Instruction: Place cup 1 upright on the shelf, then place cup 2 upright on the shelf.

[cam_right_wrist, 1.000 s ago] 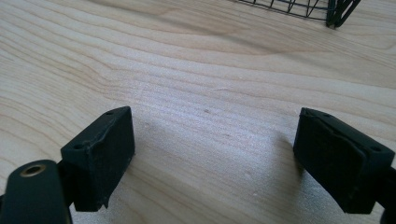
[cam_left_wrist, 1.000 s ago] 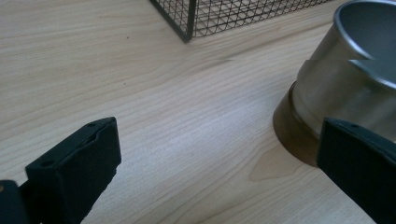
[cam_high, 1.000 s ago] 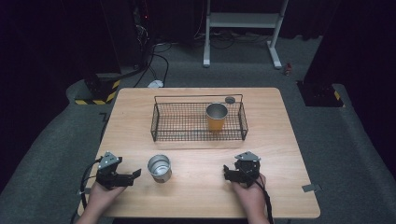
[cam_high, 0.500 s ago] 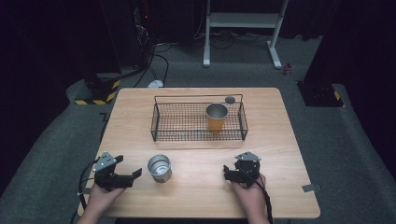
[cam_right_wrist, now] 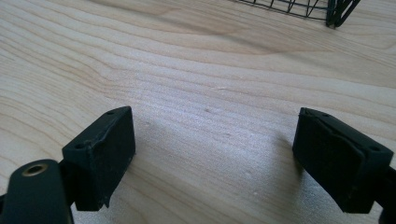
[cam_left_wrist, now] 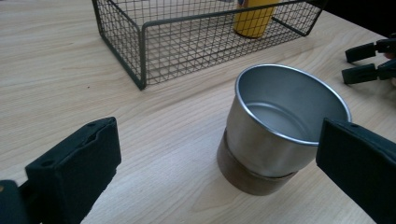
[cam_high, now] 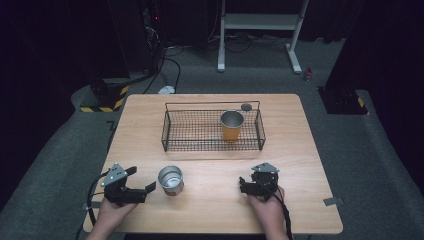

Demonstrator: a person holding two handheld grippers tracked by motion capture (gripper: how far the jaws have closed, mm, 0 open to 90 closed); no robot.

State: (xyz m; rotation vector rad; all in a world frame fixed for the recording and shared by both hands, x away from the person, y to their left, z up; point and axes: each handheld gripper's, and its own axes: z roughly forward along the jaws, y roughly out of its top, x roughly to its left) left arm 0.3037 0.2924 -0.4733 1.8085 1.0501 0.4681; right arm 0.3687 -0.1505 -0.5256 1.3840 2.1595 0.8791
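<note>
a dark room with grey carpet surrounds the light wooden counter [cam_high: 150,125] in the high view. toward its far side sits a black wire basket [cam_high: 212,131] holding an upright orange cup with a steel rim [cam_high: 232,125]. near the front edge stands a short steel cup with a brown base [cam_high: 171,180], upright. the left hand-held gripper [cam_high: 142,181] lies just beside it on the left, jaws spread and pointing toward the cup without touching it. the right hand-held gripper [cam_high: 242,184] rests well apart on the right, its jaws pointing left.

in the left gripper view, the left hand-held gripper [cam_left_wrist: 219,172] has its jaws wide apart, and the short steel cup [cam_left_wrist: 280,126] stands ahead between them, nearer the right jaw. the wire basket [cam_left_wrist: 187,37] and orange cup [cam_left_wrist: 254,18] lie beyond, and the other gripper's jaws show at the far right edge.

in the right gripper view, the right hand-held gripper [cam_right_wrist: 215,154] is parted wide over bare counter [cam_right_wrist: 210,70], holding nothing, with a corner of the basket [cam_right_wrist: 338,11] at the top.
</note>
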